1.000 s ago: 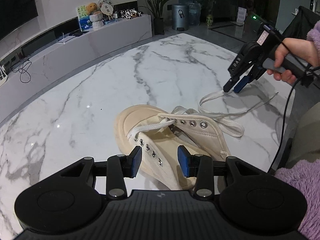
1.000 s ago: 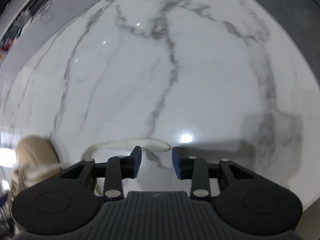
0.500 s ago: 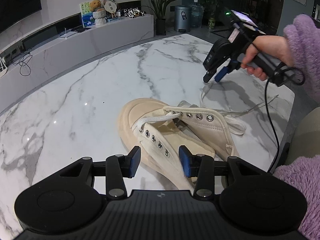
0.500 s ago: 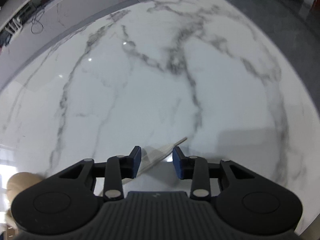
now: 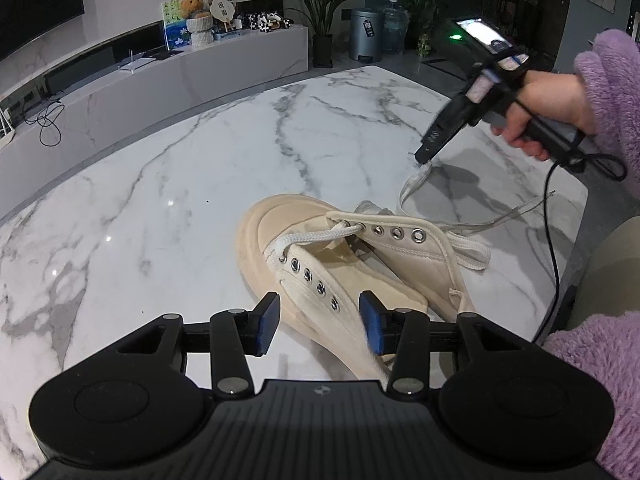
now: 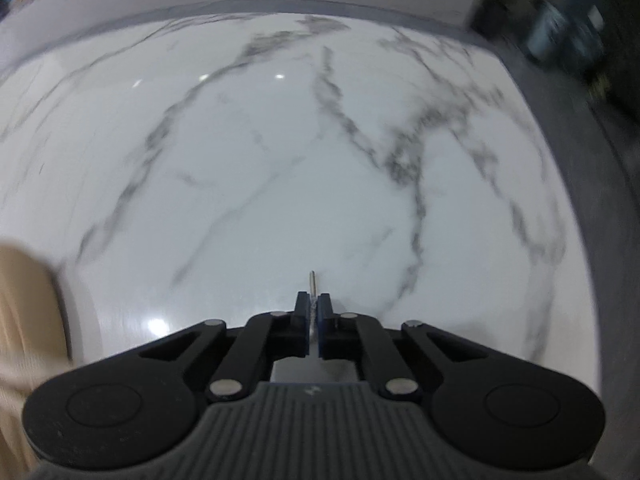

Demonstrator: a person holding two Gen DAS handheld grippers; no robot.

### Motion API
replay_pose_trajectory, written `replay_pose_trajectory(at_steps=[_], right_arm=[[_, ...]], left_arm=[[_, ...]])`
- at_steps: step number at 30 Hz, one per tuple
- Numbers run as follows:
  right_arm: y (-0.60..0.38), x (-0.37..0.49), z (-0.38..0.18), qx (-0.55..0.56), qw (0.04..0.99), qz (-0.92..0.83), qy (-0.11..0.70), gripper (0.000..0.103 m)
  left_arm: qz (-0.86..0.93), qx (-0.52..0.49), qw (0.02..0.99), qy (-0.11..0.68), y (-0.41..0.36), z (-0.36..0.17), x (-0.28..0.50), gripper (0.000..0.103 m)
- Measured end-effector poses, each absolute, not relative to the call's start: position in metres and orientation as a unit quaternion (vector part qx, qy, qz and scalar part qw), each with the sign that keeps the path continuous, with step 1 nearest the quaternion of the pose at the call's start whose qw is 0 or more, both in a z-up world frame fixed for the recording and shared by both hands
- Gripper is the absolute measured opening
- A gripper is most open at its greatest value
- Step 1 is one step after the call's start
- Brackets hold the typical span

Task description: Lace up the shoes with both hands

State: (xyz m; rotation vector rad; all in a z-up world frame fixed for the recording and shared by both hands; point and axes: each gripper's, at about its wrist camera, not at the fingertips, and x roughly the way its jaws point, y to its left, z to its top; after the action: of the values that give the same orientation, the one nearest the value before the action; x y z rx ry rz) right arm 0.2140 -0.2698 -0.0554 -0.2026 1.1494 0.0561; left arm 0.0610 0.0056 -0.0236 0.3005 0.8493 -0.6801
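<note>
Two grippers are working over a marble table. The right gripper is clamped tight on the tip of the shoelace — its jaws having just been closing, the blue pads are now pressing the lace between them, with the stiff aglet poking out beyond the fingertips. Seen from the left wrist, that gripper is pointing steeply down at the table, carried by a hand in a fuzzy purple sleeve. The left gripper is standing about half open, its pads gripping nothing; the shoe's near side is showing in the gap between the fingers, though contact cannot be told.

The cream high-top shoe is lying on its side on the table, toe cap pointing away from the left gripper. The lace is running through only the lowest eyelets (the upper metal eyelets are standing empty). From the shoe, one end is looping up across the marble to the right gripper, well beyond the shoe — the other is trailing loose toward the table's right edge.
</note>
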Motion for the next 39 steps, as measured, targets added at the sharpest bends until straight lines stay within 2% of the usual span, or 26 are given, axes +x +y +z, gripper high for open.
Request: replay_pose_trajectory(at_steps=[5, 9, 12, 22, 39], right_arm=[[-0.275, 0.19, -0.025, -0.211, 0.833, 0.067, 0.507, 0.004], [-0.3, 0.174, 0.013, -0.252, 0.846, 0.048, 0.468, 0.004], [-0.324, 0.162, 0.039, -0.256, 0.856, 0.029, 0.449, 0.004], [-0.386, 0.11, 0.1, -0.228, 0.889, -0.022, 0.396, 0.004], [-0.429, 0.032, 0.136, -0.215, 0.905, -0.089, 0.357, 0.003]], left_arm=[[-0.325, 0.126, 0.84, 0.416, 0.006, -0.023, 0.064, 0.041], [-0.321, 0.124, 0.839, 0.421, 0.001, -0.022, 0.067, 0.027], [-0.32, 0.131, 0.834, 0.43, -0.004, -0.023, 0.068, 0.02], [-0.287, 0.157, 0.836, 0.441, -0.014, -0.02, 0.059, 0.019], [-0.253, 0.125, 0.854, 0.437, -0.004, -0.003, 0.044, 0.02]])
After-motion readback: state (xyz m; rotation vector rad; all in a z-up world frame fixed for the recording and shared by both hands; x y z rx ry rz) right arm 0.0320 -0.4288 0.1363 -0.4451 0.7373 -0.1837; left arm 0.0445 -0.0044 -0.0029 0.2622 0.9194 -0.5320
